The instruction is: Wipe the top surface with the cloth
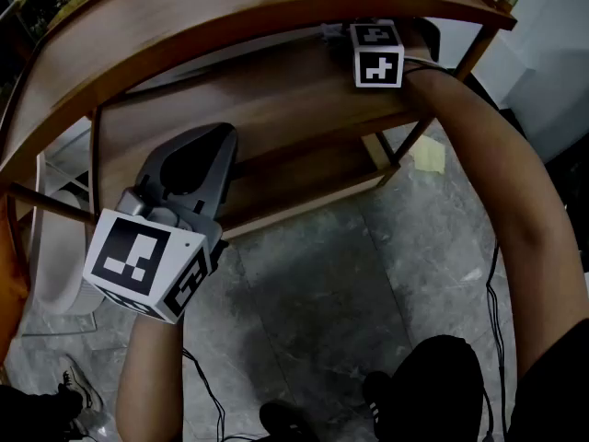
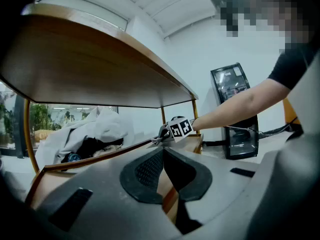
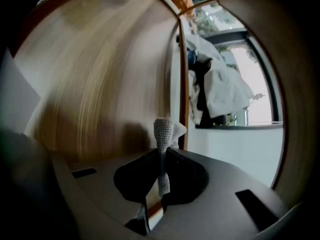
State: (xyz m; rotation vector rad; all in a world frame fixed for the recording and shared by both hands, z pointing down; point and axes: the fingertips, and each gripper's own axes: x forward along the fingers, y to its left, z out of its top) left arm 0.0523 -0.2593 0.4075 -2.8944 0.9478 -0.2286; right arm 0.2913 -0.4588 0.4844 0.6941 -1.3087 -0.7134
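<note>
Cloth (image 3: pixel 163 129) — clamped in right gripper (image 3: pixel 161 160).

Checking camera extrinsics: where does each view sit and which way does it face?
Right gripper view: rides the right gripper, jaws shut on the cloth, facing a wooden board close up; no body shows.
Left gripper view: rides the left gripper, jaws shut, empty, facing under the top board toward the right gripper; right forearm shows.
Head view: on the head, looking steeply down at the shelf unit and floor; both forearms show.
Shared: both gripper views catch the white fabric pile.
</note>
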